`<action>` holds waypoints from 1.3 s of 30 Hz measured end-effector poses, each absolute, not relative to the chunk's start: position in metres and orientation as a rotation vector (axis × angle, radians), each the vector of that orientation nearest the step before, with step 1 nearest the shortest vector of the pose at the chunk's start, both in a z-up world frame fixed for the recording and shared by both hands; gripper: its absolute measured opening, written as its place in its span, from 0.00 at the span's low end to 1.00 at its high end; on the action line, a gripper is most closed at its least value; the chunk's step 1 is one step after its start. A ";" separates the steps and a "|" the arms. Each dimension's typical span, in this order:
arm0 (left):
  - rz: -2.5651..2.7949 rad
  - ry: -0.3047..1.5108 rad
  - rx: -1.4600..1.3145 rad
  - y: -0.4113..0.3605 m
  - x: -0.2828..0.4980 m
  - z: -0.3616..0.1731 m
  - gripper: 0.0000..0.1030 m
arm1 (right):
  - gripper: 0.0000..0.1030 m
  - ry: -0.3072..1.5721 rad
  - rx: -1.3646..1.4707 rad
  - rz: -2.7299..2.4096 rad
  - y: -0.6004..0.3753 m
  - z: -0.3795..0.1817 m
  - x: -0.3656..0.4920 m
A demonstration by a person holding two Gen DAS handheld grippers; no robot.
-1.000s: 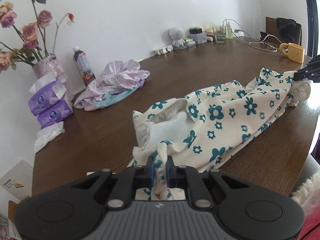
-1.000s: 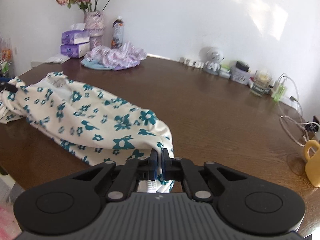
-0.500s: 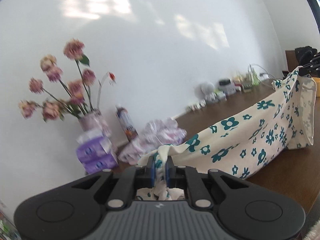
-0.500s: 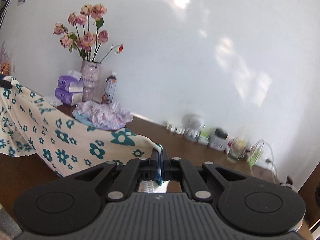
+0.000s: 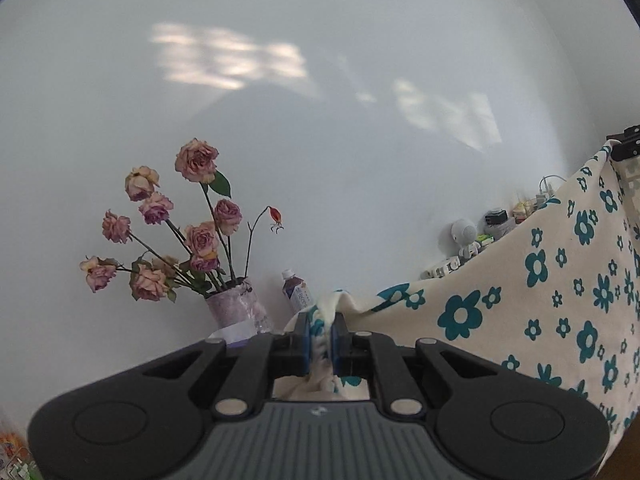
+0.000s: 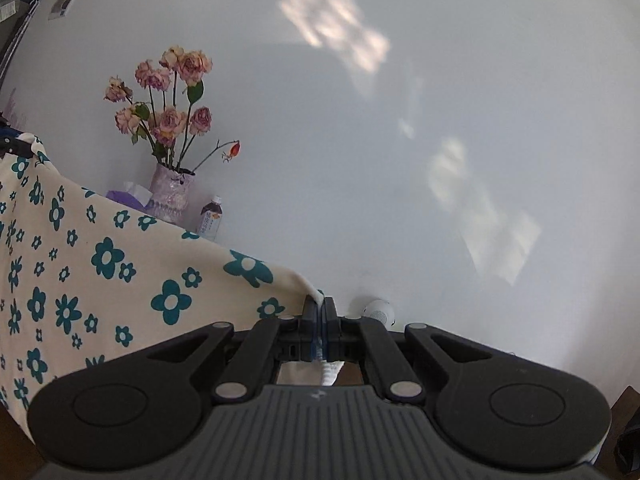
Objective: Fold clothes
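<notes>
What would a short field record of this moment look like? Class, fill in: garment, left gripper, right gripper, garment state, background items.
garment: cream floral garment with teal flowers
left gripper: left gripper shut on one bunched corner of the cloth
right gripper: right gripper shut on the opposite corner
garment state: held up and spread between the two grippers, top edge sagging
background items: vase of dried roses, drink bottle, white wall
</notes>
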State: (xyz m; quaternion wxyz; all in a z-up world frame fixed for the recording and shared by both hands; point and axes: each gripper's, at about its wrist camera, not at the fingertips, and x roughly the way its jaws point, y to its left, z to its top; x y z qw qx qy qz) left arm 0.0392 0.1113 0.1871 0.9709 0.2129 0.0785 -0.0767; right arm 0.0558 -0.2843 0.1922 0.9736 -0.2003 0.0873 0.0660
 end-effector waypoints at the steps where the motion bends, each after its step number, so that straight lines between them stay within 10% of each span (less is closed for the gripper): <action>1: -0.148 0.169 0.430 0.111 0.057 0.185 0.08 | 0.01 0.178 -0.418 0.115 -0.283 0.195 0.074; 11: -0.010 0.107 0.448 0.091 0.168 0.224 0.08 | 0.01 0.116 -0.580 -0.023 -0.263 0.224 0.169; 25: -0.249 0.501 0.738 0.091 0.024 0.026 0.08 | 0.01 0.508 -0.609 0.249 -0.265 0.031 0.051; 39: -0.234 0.589 0.699 0.092 -0.021 -0.002 0.09 | 0.01 0.577 -0.428 0.249 -0.283 0.017 0.000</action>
